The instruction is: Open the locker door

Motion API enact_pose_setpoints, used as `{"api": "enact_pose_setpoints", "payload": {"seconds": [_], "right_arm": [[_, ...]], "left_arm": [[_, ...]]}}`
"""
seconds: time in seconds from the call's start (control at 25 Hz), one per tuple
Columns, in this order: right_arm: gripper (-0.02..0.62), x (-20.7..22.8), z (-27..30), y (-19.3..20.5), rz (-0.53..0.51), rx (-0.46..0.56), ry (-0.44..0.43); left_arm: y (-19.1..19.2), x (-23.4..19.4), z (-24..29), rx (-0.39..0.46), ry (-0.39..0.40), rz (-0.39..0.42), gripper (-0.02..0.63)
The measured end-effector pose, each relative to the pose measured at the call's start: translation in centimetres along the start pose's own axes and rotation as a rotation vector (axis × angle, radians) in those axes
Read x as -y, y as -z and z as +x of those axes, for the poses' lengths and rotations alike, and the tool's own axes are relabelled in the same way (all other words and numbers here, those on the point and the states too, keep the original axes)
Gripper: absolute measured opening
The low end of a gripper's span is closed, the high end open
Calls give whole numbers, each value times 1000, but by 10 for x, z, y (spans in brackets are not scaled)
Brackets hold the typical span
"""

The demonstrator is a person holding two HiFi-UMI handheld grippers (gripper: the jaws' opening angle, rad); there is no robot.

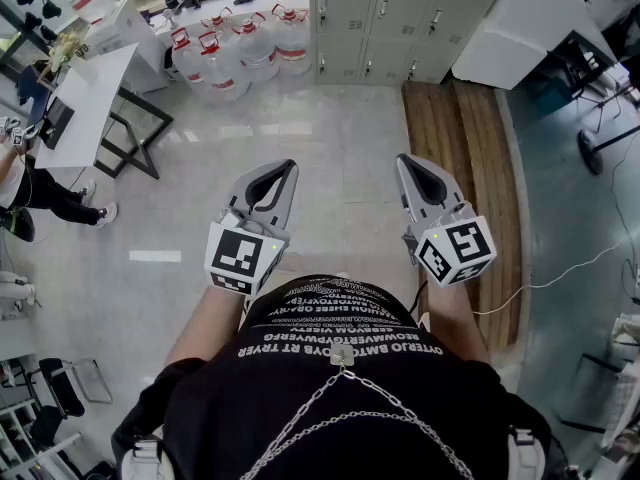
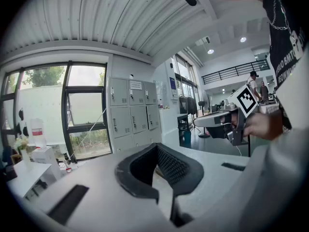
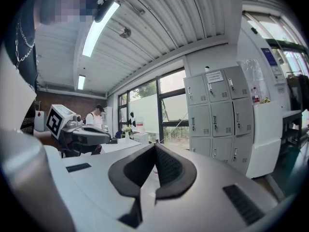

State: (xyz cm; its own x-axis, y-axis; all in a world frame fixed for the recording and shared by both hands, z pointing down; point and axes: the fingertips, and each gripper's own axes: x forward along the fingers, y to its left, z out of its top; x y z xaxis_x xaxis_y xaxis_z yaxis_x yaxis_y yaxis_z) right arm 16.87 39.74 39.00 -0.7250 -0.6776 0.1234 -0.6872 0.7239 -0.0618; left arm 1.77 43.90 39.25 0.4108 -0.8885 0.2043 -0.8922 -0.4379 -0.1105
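Observation:
The grey lockers (image 1: 380,18) stand against the far wall, several steps ahead of me, all doors closed. They show as a bank of small doors in the left gripper view (image 2: 130,112) and in the right gripper view (image 3: 219,112). My left gripper (image 1: 290,165) and right gripper (image 1: 403,158) are held side by side at waist height over the bare floor, far from the lockers. Both are shut with nothing between the jaws, their tips meeting in the left gripper view (image 2: 157,145) and the right gripper view (image 3: 155,146).
Several large water bottles (image 1: 235,48) stand on the floor left of the lockers. A white table (image 1: 85,98) and a person (image 1: 30,188) are at the left. A wooden platform (image 1: 470,168) runs along the right, with a white cabinet (image 1: 530,28) and a floor cable (image 1: 570,273) beyond.

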Motion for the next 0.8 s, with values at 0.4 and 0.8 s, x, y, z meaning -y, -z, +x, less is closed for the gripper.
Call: {"api": "enact_pose_setpoints", "payload": {"seconds": [0.4, 0.8], "right_arm": [[-5, 16, 7, 9, 75, 6, -29], [-5, 73, 37, 10, 84, -36, 70]], "left_arm": [[17, -2, -4, -66, -30, -23, 3], [16, -31, 67, -41, 52, -34, 3]]}}
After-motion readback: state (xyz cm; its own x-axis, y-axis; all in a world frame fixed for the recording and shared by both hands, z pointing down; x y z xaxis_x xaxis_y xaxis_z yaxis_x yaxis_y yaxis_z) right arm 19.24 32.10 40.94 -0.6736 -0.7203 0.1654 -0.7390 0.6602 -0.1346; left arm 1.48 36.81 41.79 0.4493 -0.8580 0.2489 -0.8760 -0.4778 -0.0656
